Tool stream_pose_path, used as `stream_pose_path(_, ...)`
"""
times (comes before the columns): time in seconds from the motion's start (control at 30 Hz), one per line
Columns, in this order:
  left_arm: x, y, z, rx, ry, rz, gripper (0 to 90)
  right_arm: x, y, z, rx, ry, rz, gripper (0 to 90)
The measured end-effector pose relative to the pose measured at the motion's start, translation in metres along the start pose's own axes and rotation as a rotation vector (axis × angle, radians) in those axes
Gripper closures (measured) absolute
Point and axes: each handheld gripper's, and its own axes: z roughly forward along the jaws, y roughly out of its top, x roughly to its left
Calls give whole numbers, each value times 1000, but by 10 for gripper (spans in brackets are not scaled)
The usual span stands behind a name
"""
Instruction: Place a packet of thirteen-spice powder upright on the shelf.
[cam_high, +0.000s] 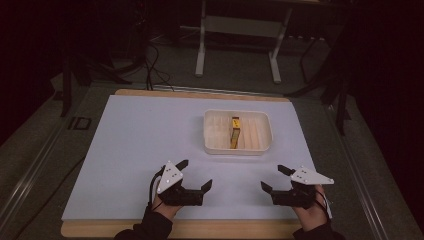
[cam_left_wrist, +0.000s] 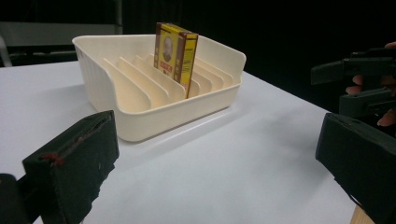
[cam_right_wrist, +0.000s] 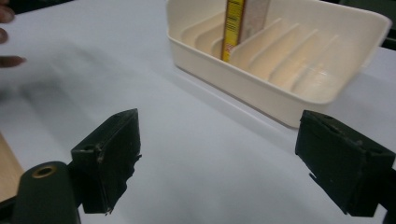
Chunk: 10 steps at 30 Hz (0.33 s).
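Observation:
A cream plastic rack tray with several ribbed slots sits on the white table sheet, right of centre. A yellow and dark red box stands upright in one of its middle slots; it also shows as the box and the box. My left gripper is near the front edge, left of the tray, open and holding nothing. My right gripper is at the front right, open too, with nothing between its jaws. Both point toward the tray from a short distance.
The white sheet covers a wooden tabletop whose edge shows at the front. A metal stand and cables lie on the dark floor beyond the table. In the left gripper view the other hand and gripper show at right.

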Motion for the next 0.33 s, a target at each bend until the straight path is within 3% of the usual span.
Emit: stream_pose_path(0.33,2,0,-2,-5,5,0,2,-6,1,-3,-19,-18,8,141)
